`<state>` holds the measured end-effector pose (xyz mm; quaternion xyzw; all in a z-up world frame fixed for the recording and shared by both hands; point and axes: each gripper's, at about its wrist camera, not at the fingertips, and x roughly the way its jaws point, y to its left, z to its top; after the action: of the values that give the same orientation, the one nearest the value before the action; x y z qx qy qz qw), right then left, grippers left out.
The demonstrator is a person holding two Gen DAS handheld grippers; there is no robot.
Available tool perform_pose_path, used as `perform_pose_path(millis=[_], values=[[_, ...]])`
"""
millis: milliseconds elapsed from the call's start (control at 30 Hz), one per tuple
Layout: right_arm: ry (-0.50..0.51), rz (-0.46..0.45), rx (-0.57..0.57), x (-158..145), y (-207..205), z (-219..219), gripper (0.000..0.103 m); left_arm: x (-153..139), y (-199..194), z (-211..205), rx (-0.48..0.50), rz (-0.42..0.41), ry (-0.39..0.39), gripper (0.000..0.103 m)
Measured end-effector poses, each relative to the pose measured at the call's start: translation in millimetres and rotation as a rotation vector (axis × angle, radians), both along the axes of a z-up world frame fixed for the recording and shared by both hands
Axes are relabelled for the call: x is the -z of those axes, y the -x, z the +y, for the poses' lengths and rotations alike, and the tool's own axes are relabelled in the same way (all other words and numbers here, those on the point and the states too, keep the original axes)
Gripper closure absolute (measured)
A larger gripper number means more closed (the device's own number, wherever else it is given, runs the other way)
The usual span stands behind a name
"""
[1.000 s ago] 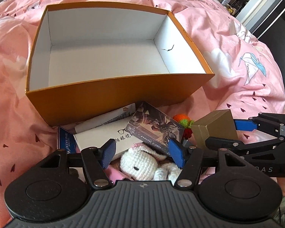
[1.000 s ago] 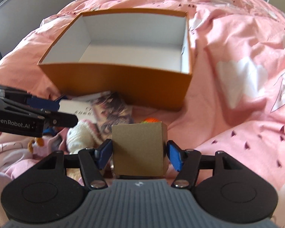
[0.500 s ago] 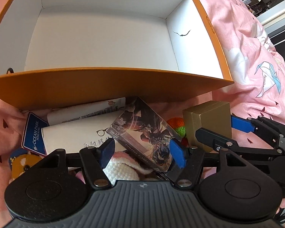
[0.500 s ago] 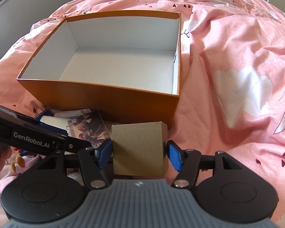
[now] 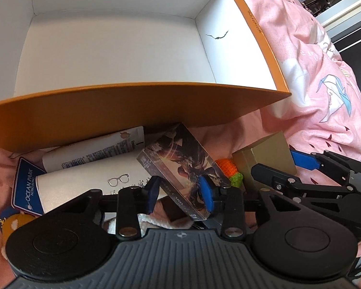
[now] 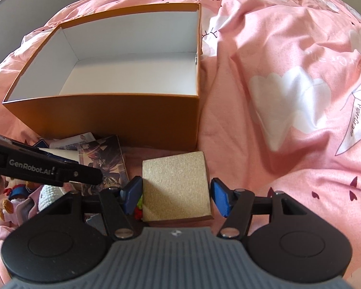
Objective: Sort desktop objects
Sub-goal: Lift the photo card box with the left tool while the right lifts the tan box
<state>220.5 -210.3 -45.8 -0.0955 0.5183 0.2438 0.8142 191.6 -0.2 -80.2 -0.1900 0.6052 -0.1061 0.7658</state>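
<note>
Two hand-held grippers work a heap of small things on a pink printed bedspread (image 6: 288, 55), just in front of an open orange cardboard box (image 5: 137, 110) with a white, bare interior.

The left gripper (image 5: 180, 190) has just been closing its jaws, and its blue pads now sit against both sides of a card pack (image 5: 180, 166) printed with dark fantasy artwork; the pack is tilted, one end raised toward the box's near wall. Whether the pads already press hard on it cannot be told for certain, but they touch it on both sides.

The right gripper (image 6: 177, 195) straddles a gold cardboard cube (image 6: 175, 185). Its left pad lies against the cube; a narrow gap shows at the right pad, so the claw reads as released around it. The cube rests on the bedspread near the box's front right corner.

Beside the card pack lie a white glasses case (image 5: 89, 185) with a silver spectacles logo, a white tube (image 5: 96, 151) against the box's front wall, a blue Ocean Park Hong Kong tag (image 5: 26, 187) and an orange-and-green crocheted carrot (image 5: 228, 171). A white crocheted toy (image 6: 49, 196) shows under the left gripper in the right wrist view.
</note>
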Motion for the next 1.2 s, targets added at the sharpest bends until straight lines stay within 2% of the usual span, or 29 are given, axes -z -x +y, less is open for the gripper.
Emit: perform_pose_path(millis=[100, 233, 300, 367, 433, 533, 700, 800, 900, 967, 1000, 1100, 1200], values=[[0.007, -0.002, 0.002, 2, 2, -1, 0.038, 2, 7, 6, 0.005, -0.007, 0.039, 0.068], [0.003, 0.006, 0.014, 4, 2, -6, 0.038, 11, 7, 14, -0.048, 0.065, 0.132, 0.067], [0.002, 0.009, 0.021, 5, 1, -7, 0.038, 15, 7, 13, -0.08, 0.084, 0.148, 0.066], [0.0, 0.012, 0.026, 7, 0, -7, 0.038, 18, 5, 13, -0.109, 0.097, 0.17, 0.057], [-0.002, 0.013, 0.027, 8, 0, -7, 0.038, 21, 2, 12, -0.136, 0.109, 0.199, 0.043], [-0.005, 0.013, 0.033, 10, 0, -9, 0.038, 22, -1, 8, -0.165, 0.114, 0.206, 0.032], [-0.019, 0.017, 0.048, 11, 2, -14, 0.038, 20, 0, -8, -0.16, 0.082, 0.168, 0.019], [-0.023, 0.017, 0.05, 10, 3, -15, 0.038, 18, 0, -14, -0.156, 0.078, 0.143, 0.016], [-0.022, 0.017, 0.048, 11, 3, -18, 0.038, 21, -6, -15, -0.165, 0.076, 0.151, 0.018], [-0.025, 0.022, 0.05, 11, 3, -20, 0.038, 23, -11, -17, -0.167, 0.059, 0.148, 0.031], [-0.026, 0.023, 0.052, 11, 3, -21, 0.038, 25, -14, -19, -0.158, 0.062, 0.142, 0.042], [-0.038, 0.03, 0.057, 10, 2, -26, 0.038, 28, -19, -23, -0.14, 0.063, 0.166, 0.053], [-0.045, 0.034, 0.056, 10, 0, -27, 0.038, 29, -22, -27, -0.129, 0.074, 0.189, 0.055]])
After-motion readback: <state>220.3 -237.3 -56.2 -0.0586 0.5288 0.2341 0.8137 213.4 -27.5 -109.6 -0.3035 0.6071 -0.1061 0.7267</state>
